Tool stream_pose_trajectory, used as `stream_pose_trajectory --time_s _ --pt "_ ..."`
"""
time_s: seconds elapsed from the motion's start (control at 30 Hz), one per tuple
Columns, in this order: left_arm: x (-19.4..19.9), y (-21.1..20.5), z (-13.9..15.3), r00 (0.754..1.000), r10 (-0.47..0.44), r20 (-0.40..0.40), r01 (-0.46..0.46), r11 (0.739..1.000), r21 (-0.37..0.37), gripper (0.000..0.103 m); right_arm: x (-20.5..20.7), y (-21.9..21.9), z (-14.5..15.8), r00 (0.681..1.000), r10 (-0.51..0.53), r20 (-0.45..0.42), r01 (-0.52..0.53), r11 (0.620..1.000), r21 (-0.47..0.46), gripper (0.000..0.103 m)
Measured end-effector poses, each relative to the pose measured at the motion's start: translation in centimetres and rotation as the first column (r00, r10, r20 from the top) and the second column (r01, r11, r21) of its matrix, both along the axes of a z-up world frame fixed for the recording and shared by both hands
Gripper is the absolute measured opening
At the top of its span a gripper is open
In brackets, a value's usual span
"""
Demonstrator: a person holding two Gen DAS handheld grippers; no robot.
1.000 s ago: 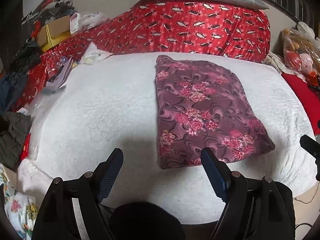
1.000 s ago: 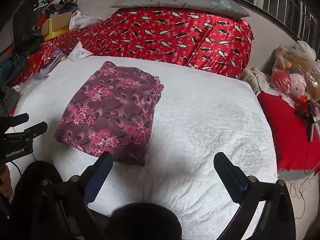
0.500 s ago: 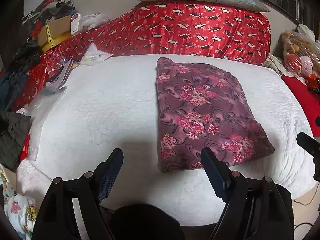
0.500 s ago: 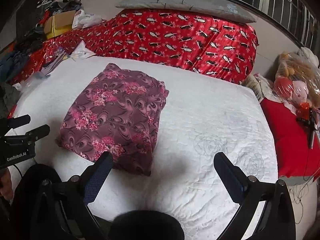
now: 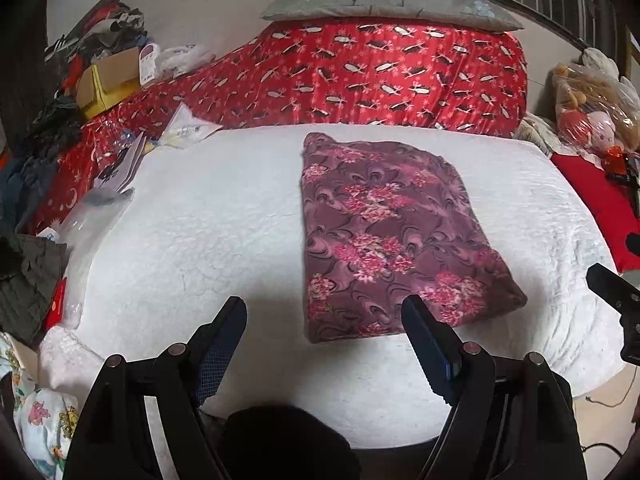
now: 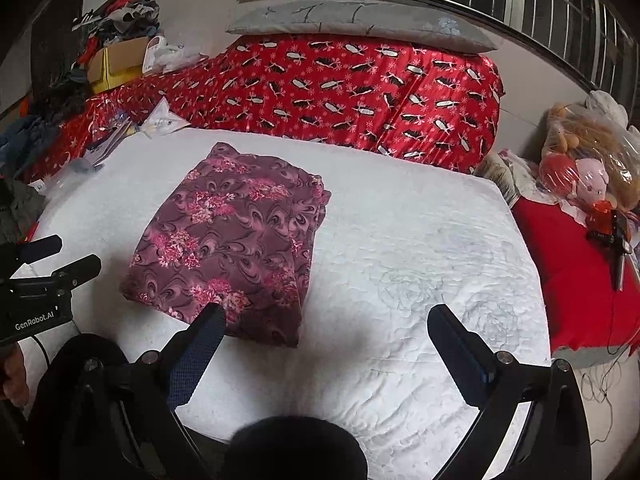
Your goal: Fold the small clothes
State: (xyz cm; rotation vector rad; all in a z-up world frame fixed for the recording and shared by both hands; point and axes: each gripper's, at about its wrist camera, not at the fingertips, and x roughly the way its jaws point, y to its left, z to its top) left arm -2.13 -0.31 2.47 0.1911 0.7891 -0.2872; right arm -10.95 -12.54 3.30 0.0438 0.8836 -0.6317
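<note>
A folded maroon garment with pink flowers (image 5: pixel 392 236) (image 6: pixel 236 240) lies flat on the white quilted bed (image 5: pixel 208 232) (image 6: pixel 420 248). My left gripper (image 5: pixel 324 312) hangs open over the bed's near edge, its fingers spread wide, the right fingertip just short of the garment's near edge. Nothing sits between its pads. My right gripper (image 6: pixel 326 318) is open too, empty, above the bed to the right of the garment's near corner. The left gripper (image 6: pixel 44 280) shows at the left edge of the right wrist view.
A red patterned duvet (image 5: pixel 380 76) with a grey pillow (image 5: pixel 388 4) on top runs along the far side. Clutter of clothes, a cardboard box (image 5: pixel 108 80) and plastic bags (image 5: pixel 88 216) lines the left. Bagged soft toys (image 6: pixel 592 160) and a red cushion (image 6: pixel 572 272) lie at the right.
Both wrist views have pulled back and up a little from the bed, so the garment sits slightly farther away. Both grippers stay open and empty, and the garment has not moved.
</note>
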Motion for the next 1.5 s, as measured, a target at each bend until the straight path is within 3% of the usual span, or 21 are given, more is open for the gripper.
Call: stream_pose_trajectory --time_s 0.57,1.5 --pt "-3.0 -0.6 1.6 0.999 -0.033 0.028 0.033 0.999 -0.012 0.08 -2.2 0.5 1.1 0.999 -0.026 0.047 0.025 0.999 0.023 0.102" --pt "-4.2 -1.4 1.8 0.997 -0.07 0.018 0.071 0.997 -0.017 0.08 -2.8 1.2 1.6 0.998 -0.026 0.06 0.026 1.0 0.014 0.102"
